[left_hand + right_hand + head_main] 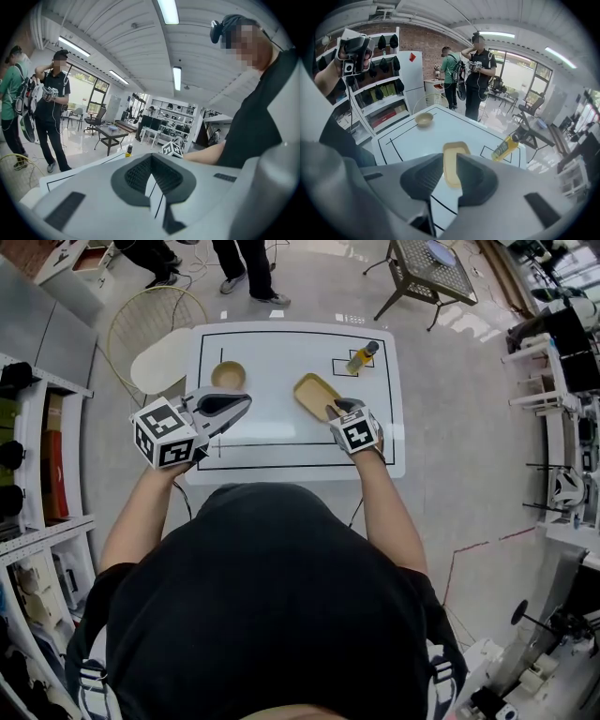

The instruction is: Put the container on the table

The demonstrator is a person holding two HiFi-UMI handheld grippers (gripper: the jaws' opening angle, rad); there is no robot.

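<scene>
The shallow tan rectangular container [314,393] lies flat on the white table with black marked lines [281,352], right of centre in the head view and inside the large outlined rectangle. That suggests the placing itself is done. The right gripper [337,410] hangs just above the container's near end. Its jaws stand well apart and hold nothing, and the right gripper view shows the container on the tabletop through the gap, clear of both pads. The left gripper [244,403] is held at centre left, out of the way, with its jaw tips together and empty. Counted on the table: one container, one small round tan bowl [228,375] at upper left, and one yellow bottle with a dark cap [362,357] in a small outlined box at upper right, seemingly upright, though the wide lens tilts it.
</scene>
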